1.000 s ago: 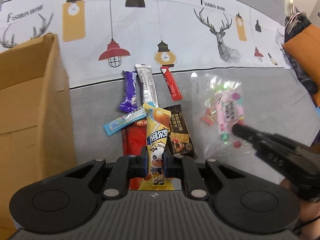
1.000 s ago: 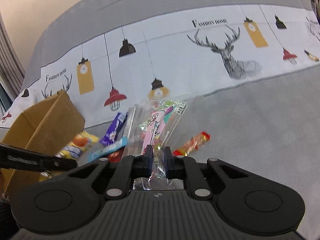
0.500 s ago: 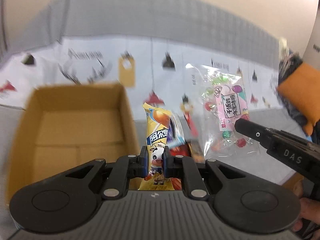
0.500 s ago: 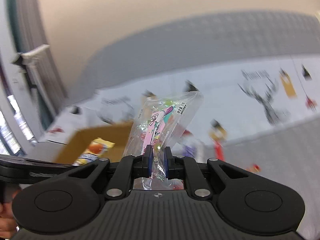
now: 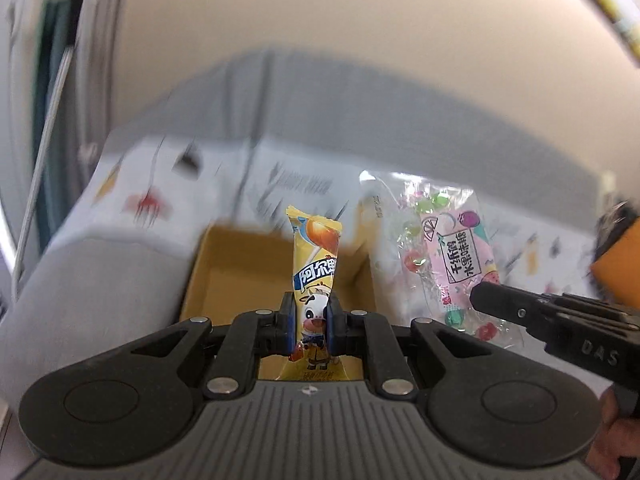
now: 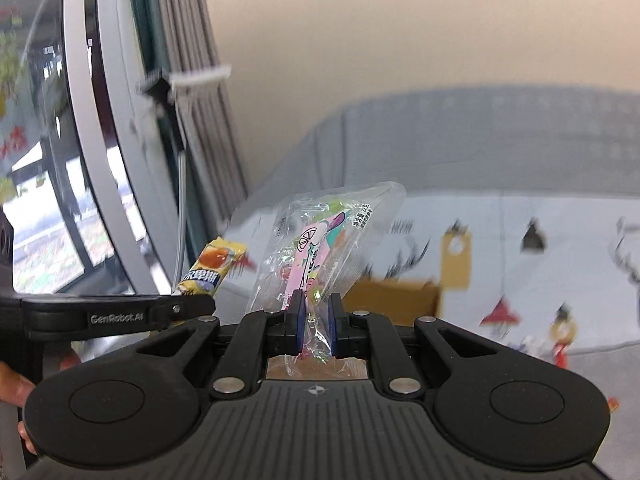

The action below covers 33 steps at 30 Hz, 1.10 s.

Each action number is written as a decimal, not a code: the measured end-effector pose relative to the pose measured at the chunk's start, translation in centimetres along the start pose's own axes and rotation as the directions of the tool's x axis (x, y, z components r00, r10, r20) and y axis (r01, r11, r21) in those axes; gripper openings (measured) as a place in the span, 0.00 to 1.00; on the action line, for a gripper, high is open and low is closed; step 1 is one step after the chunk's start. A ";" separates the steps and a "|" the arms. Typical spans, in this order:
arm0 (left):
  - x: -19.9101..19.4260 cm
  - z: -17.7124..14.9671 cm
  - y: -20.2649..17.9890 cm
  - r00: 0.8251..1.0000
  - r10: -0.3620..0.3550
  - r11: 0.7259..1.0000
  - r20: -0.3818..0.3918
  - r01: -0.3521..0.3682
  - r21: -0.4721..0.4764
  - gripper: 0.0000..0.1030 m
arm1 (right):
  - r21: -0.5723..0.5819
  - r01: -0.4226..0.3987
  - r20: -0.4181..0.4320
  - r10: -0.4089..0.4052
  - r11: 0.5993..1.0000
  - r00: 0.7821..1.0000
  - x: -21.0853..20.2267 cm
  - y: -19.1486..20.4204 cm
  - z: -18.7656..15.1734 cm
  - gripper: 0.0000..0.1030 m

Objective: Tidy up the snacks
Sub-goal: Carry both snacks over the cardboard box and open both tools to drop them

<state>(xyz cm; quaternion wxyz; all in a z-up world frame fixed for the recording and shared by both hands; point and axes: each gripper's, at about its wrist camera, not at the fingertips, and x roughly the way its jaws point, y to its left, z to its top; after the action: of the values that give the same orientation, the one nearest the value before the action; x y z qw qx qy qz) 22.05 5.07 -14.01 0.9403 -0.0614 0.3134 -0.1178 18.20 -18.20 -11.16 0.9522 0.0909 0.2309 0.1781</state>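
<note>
My left gripper [image 5: 313, 322] is shut on a yellow candy packet [image 5: 317, 264] with a cartoon cow, held upright in front of the open cardboard box [image 5: 236, 276]. My right gripper [image 6: 315, 324] is shut on a clear bag of fruit candies [image 6: 320, 248] with a pink label, also lifted. That bag shows in the left wrist view [image 5: 444, 248], right of the box, with the right gripper [image 5: 480, 300] pinching its lower edge. The yellow packet shows in the right wrist view [image 6: 212, 266], and the box [image 6: 396, 300] lies just beyond my right fingers.
The box sits on a grey sofa with a white lamp-and-deer patterned cover [image 6: 520, 264]. A window and curtain [image 6: 168, 128] stand at the left. An orange cushion [image 5: 618, 276] lies at the far right. A red snack [image 6: 560, 354] lies on the seat.
Both grippers have lifted and swung left with their snacks. The snack pile has dropped out of view and the box now lies straight ahead.
</note>
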 end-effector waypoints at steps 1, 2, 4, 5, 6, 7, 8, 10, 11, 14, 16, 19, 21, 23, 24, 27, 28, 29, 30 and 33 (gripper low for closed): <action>1.0 -0.5 0.8 0.999 0.005 1.000 -0.036 -0.005 -0.018 0.15 | 0.007 -0.017 -0.039 0.017 1.000 0.999 1.4 0.1 -0.6 0.12; 2.1 -1.0 1.6 0.997 -0.001 0.999 -0.074 -0.002 -0.039 0.15 | 0.016 -0.026 -0.079 0.027 1.000 0.997 2.9 0.1 -1.4 0.12; 4.0 -2.0 2.9 0.991 -0.009 0.998 -0.135 0.000 -0.062 0.15 | 0.021 -0.010 -0.143 0.012 1.000 0.990 5.7 0.2 -3.1 0.12; 4.9 -2.4 3.4 0.988 -0.010 0.998 -0.153 0.000 -0.067 0.15 | 0.022 -0.004 -0.176 0.008 1.000 0.984 7.0 0.4 -4.0 0.12; 5.7 -2.8 3.8 0.985 -0.010 0.998 -0.170 -0.002 -0.068 0.15 | 0.031 0.004 -0.204 0.002 1.000 0.979 8.0 0.6 -4.9 0.12; 6.5 -3.1 4.2 0.983 -0.011 0.998 -0.184 -0.001 -0.069 0.15 | 0.037 0.013 -0.229 -0.004 0.999 0.973 9.0 0.7 -5.7 0.12; 7.3 -3.4 4.5 0.980 -0.015 0.998 -0.197 0.001 -0.070 0.15 | 0.035 0.022 -0.253 -0.012 0.999 0.967 10.0 0.7 -6.4 0.12; 9.1 -4.6 5.3 0.973 0.000 0.998 -0.229 -0.013 -0.057 0.15 | 0.021 0.029 -0.317 -0.021 0.999 0.948 12.1 0.7 -7.5 0.12; 9.8 -4.9 5.6 0.969 0.000 0.998 -0.249 -0.015 -0.059 0.15 | 0.020 0.031 -0.343 -0.022 0.999 0.939 13.2 0.7 -8.2 0.12; 12.0 -6.3 6.8 0.952 -0.009 0.997 -0.306 -0.016 -0.082 0.15 | 0.017 0.049 -0.388 -0.039 0.999 0.921 14.9 0.5 -9.7 0.12; 12.8 -6.7 7.3 0.946 -0.007 0.996 -0.324 -0.024 -0.089 0.15 | 0.010 0.046 -0.397 -0.038 0.999 0.917 15.5 0.5 -10.2 0.12; 12.6 -6.9 7.8 0.944 -0.042 0.995 -0.328 0.009 -0.102 0.16 | -0.021 0.043 -0.382 -0.048 0.999 0.923 15.3 0.9 -10.1 0.21; 11.3 -6.3 7.3 0.952 -0.049 0.993 -0.302 0.015 -0.113 0.52 | 0.006 0.027 -0.347 -0.023 1.000 0.938 15.0 0.5 -9.6 0.44; 9.7 -5.7 6.8 0.966 0.051 0.989 -0.253 -0.084 -0.122 0.93 | 0.052 -0.012 -0.304 0.027 0.999 0.952 13.6 0.1 -9.2 0.58; 8.7 -5.4 6.3 0.975 0.068 0.988 -0.212 -0.095 -0.121 0.97 | 0.067 -0.016 -0.283 0.035 0.998 0.959 13.0 -0.4 -9.0 0.59; 6.5 -4.5 3.7 0.989 0.006 0.995 -0.148 -0.020 -0.094 0.99 | 0.089 0.002 -0.215 0.018 0.996 0.976 10.0 -1.9 -8.7 0.59; 6.2 -4.4 2.4 0.989 -0.022 0.997 -0.143 0.010 -0.082 0.99 | 0.091 0.018 -0.182 -0.001 0.996 0.983 8.7 -2.6 -8.8 0.59; 5.9 -4.4 1.1 0.989 -0.046 0.997 -0.141 0.036 -0.069 0.99 | 0.093 0.040 -0.153 -0.025 0.995 0.988 7.3 -3.5 -9.1 0.59; 5.8 -4.5 -0.8 0.987 -0.074 0.996 -0.144 0.068 -0.050 0.99 | 0.092 0.068 -0.130 -0.056 0.993 0.990 6.1 -4.4 -9.4 0.59; 6.7 -5.2 -6.0 0.976 -0.137 0.990 -0.169 0.140 0.008 0.99 | 0.104 0.157 -0.076 -0.150 0.982 0.986 2.4 -7.8 -9.9 0.62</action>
<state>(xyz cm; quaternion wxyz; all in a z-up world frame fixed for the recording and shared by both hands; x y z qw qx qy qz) 22.99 -2.70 -20.84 0.9005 -0.0637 0.3855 -0.1908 17.81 -23.56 -22.85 0.9483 0.1190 0.2787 0.0940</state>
